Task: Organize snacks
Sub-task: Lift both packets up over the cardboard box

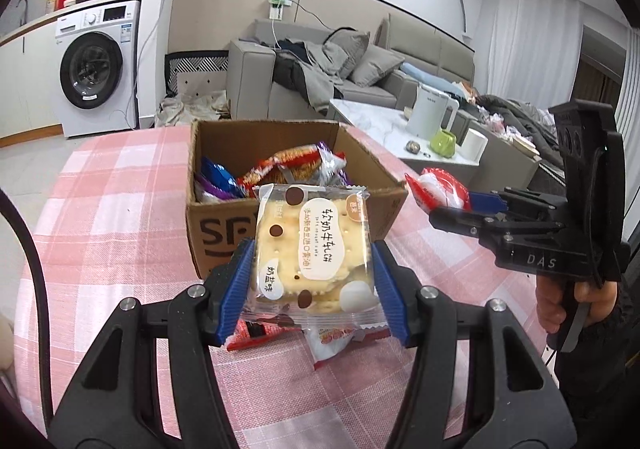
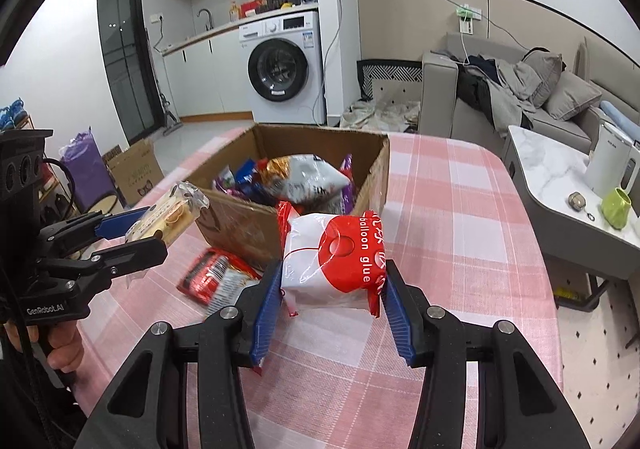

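My left gripper (image 1: 312, 273) is shut on a clear cracker packet (image 1: 316, 245) and holds it above the table, in front of a cardboard box (image 1: 224, 225). It also shows in the right wrist view (image 2: 136, 227) with the cracker packet (image 2: 168, 217). My right gripper (image 2: 328, 297) is shut on a red and white "balloon glue" packet (image 2: 340, 261), held near the box (image 2: 240, 225). In the left wrist view it (image 1: 452, 205) holds that packet (image 1: 436, 187). The box holds several snack packets (image 2: 304, 177). A red snack packet (image 2: 216, 275) lies on the table by the box.
The table has a pink checked cloth (image 2: 440, 233). A marble side table (image 2: 560, 185) with a white kettle (image 2: 612, 165) and a green cup (image 2: 618, 207) stands to the right. A grey sofa (image 1: 360, 61) and a washing machine (image 1: 96, 65) are behind.
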Tool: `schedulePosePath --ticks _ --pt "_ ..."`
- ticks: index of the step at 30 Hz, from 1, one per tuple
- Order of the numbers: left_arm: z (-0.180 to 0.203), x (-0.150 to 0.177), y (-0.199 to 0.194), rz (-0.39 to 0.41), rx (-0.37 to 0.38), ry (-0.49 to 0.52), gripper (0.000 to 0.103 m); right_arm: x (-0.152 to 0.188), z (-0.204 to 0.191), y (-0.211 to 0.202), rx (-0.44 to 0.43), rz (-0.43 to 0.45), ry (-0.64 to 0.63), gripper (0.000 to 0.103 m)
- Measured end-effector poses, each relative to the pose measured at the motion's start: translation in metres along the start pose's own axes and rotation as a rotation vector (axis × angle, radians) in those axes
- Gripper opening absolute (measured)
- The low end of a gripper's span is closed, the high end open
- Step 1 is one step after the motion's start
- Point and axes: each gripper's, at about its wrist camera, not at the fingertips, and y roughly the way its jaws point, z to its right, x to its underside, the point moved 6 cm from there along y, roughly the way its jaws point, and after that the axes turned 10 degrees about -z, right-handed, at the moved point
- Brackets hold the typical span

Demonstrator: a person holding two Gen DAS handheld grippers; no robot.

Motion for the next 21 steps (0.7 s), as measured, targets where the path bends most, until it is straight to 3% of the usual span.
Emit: schedulePosePath --ticks 12,21 --pt "-0.022 -0.021 -0.031 0.067 -0.039 -0.05 0.055 -0.013 -0.012 -0.008 -0.043 0.059 0.025 0.049" --pt "-0.039 -0.054 -0.028 0.092 -0.091 -0.067 0.055 -0.033 -0.018 -0.001 -0.075 0.082 0.033 0.049"
